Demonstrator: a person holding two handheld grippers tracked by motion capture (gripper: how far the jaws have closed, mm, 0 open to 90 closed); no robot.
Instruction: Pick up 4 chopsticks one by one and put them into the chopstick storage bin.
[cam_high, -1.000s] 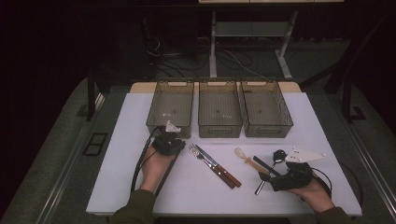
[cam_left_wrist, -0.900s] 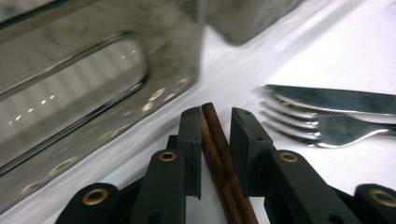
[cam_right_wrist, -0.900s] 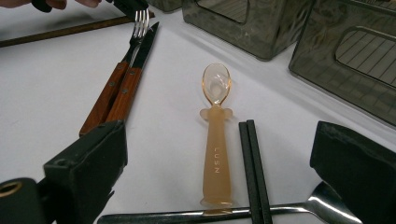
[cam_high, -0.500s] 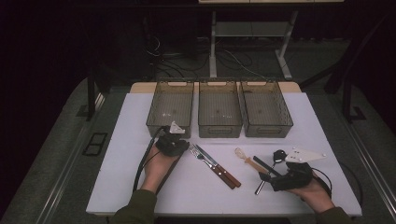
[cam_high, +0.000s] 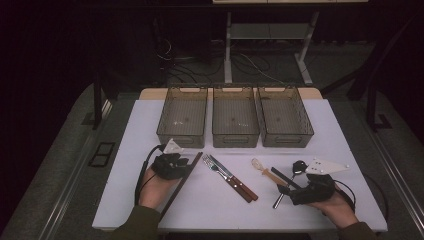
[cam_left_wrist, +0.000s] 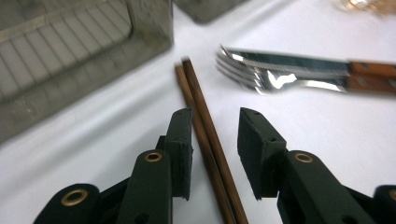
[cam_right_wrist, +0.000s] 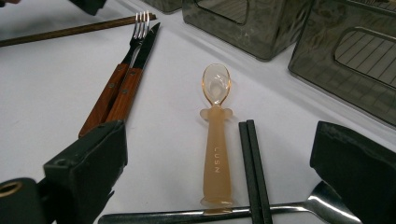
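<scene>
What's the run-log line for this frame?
left gripper: jaws just opening, straddling brown chopsticks, pads clear | right gripper: open, over orange spoon and black chopsticks | bins: empty

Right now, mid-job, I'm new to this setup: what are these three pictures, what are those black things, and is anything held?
There is no robot here: a person holds a two-fingered gripper in each hand. The high view looks down on the white table. The other two views come from cameras riding on each gripper, looking along its black fingers. At the back stand three grey bins. In front lie brown chopsticks, a fork and a knife with wooden handles, an amber spoon, black chopsticks and a metal spoon. The left gripper has just been opening its fingers; the brown chopsticks lie between them, ungripped. The right gripper is open, holding nothing.
</scene>
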